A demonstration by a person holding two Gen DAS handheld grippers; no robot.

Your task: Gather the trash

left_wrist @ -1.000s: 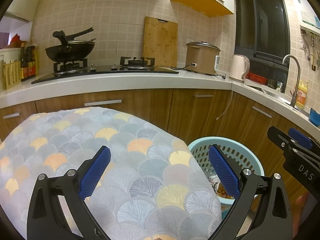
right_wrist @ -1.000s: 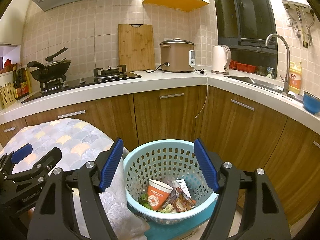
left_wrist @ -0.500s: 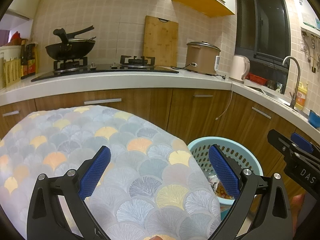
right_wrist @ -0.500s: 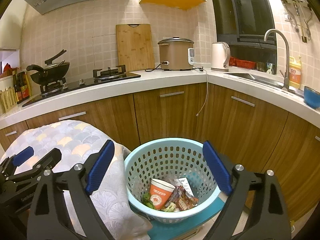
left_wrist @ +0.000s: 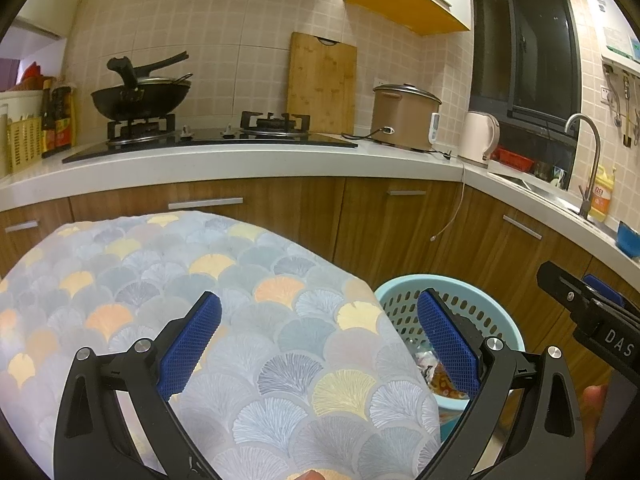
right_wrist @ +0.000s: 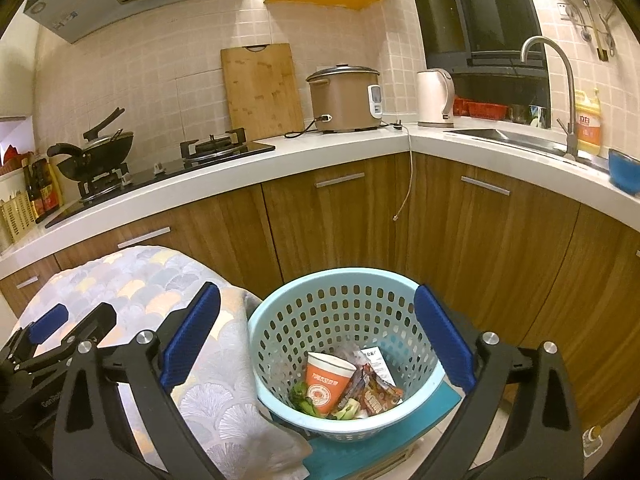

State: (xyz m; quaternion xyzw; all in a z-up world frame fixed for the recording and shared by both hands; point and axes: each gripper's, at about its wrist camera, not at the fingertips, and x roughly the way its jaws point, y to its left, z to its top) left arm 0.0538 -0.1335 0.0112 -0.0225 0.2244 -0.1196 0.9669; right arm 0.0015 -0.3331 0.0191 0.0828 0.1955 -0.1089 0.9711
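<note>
A light blue perforated basket (right_wrist: 280,320) stands beside a table draped in a fan-patterned cloth (left_wrist: 168,276). Inside it lie an orange paper cup (right_wrist: 326,380), snack wrappers (right_wrist: 374,392), green scraps (right_wrist: 304,398) and a white paper slip (right_wrist: 374,358). My right gripper (right_wrist: 316,344) is open and empty, held above the basket. My left gripper (left_wrist: 318,344) is open and empty above the cloth. The basket also shows in the left wrist view (left_wrist: 404,300), at the table's right edge. The right gripper's body shows in the left wrist view (left_wrist: 592,320).
Wooden cabinets (right_wrist: 340,220) under a white counter (right_wrist: 240,160) wrap around behind. On the counter stand a stove with a wok (left_wrist: 140,96), a cutting board (left_wrist: 322,80), a rice cooker (right_wrist: 344,96), a kettle (right_wrist: 434,98), a sink tap (right_wrist: 560,92) and a blue bowl (right_wrist: 624,174).
My right gripper's fingers have spread wider apart and the view has lifted slightly above the basket. The left gripper has barely moved.
</note>
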